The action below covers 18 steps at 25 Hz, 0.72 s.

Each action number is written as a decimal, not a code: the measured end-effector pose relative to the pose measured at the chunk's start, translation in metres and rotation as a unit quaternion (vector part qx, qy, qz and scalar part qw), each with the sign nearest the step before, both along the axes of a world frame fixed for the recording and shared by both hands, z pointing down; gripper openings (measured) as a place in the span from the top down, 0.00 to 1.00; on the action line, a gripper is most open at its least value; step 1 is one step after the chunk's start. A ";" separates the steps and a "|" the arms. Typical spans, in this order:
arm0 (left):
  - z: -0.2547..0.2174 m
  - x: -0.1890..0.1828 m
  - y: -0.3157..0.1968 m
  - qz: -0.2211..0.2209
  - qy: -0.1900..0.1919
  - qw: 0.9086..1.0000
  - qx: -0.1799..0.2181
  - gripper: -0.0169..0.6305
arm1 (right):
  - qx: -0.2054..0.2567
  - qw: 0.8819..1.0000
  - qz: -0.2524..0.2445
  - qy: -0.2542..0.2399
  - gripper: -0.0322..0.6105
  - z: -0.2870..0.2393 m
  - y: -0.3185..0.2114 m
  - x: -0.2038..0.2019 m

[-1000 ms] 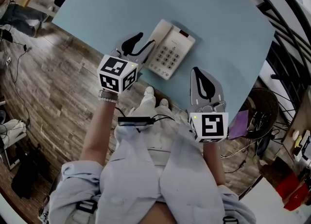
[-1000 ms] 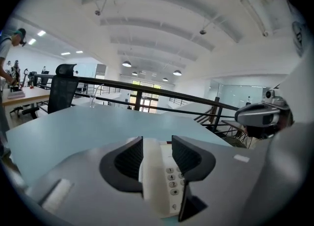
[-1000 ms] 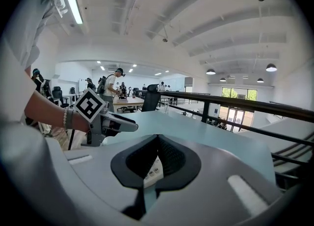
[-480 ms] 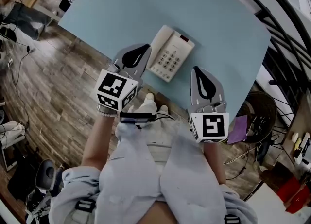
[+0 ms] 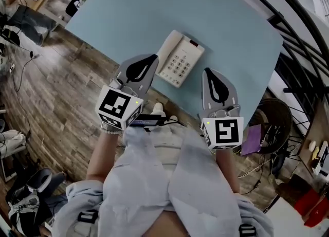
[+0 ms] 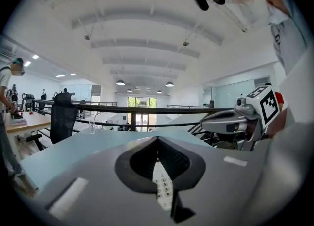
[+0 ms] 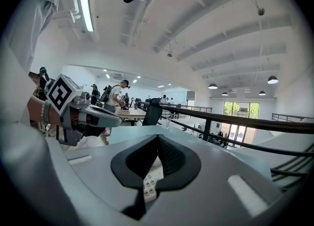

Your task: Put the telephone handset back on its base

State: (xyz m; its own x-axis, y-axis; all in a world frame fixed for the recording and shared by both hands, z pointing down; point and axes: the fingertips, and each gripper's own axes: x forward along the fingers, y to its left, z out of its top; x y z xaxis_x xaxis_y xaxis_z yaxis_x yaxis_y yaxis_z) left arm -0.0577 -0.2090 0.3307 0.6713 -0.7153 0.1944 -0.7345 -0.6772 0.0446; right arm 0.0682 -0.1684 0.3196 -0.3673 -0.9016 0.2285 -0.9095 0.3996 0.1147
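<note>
A white telephone (image 5: 179, 57) lies on the light blue table (image 5: 128, 15), keypad up, its handset (image 5: 165, 48) resting along the base's left side. My left gripper (image 5: 150, 58) hovers just left of the phone, near the table's near edge, shut with nothing between its jaws. My right gripper (image 5: 208, 74) hangs to the phone's right, also shut and empty. In the left gripper view the keypad (image 6: 162, 187) shows through the gap under the closed jaws of the left gripper (image 6: 157, 139). The right gripper view shows the same keys (image 7: 149, 185) below the right gripper (image 7: 158, 137).
A black railing (image 5: 293, 40) curves past the table's right side. Wooden floor (image 5: 56, 92) lies to the left, with a purple sheet (image 5: 252, 130) and cables at lower right. A black office chair (image 6: 61, 117) and a glass (image 6: 92, 127) stand at the table's far side.
The left gripper, open beside the handset a second ago, has shut and drawn back and up from the phone. The right gripper has risen slightly. The handset stays on the base.
</note>
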 end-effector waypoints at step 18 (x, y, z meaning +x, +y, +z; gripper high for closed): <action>-0.016 -0.004 0.021 -0.013 -0.009 0.999 0.033 0.97 | 0.015 1.000 -0.010 0.006 0.94 -0.013 0.010 0.001</action>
